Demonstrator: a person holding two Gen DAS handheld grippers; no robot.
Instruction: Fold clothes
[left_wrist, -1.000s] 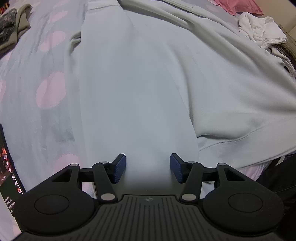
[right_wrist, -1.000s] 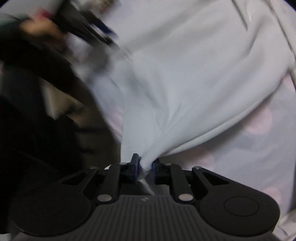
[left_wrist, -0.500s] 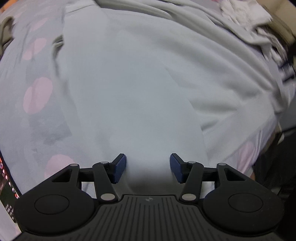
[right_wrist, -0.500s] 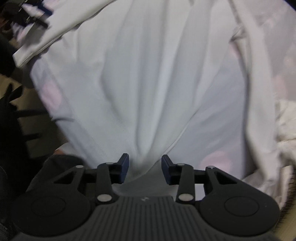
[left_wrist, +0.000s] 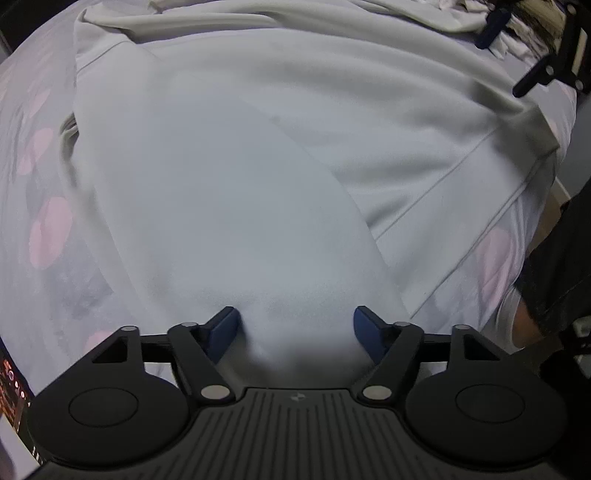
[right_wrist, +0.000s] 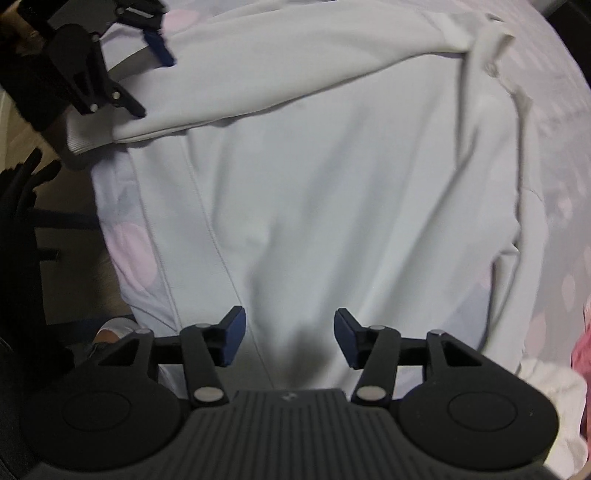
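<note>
Both tools point down over the sweatshirt (left_wrist: 229, 192) on the bed (left_wrist: 44, 229); left tool (left_wrist: 294, 328) and right tool (right_wrist: 289, 334) are opening, gripping nothing

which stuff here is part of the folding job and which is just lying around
In the job: white sweatshirt, left gripper, right gripper, both opening above it.
Lying about: pink-spotted bedsheet, crumpled white cloth, pink fabric.

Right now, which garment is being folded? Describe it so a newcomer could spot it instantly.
Start at the bedsheet, grey with pink blotches. Spread flat across its middle is the white sweatshirt, with one sleeve folded over its body and ending in a ribbed cuff. Unlike the crumpled white cloth beyond it, it lies smoothed out.
</note>
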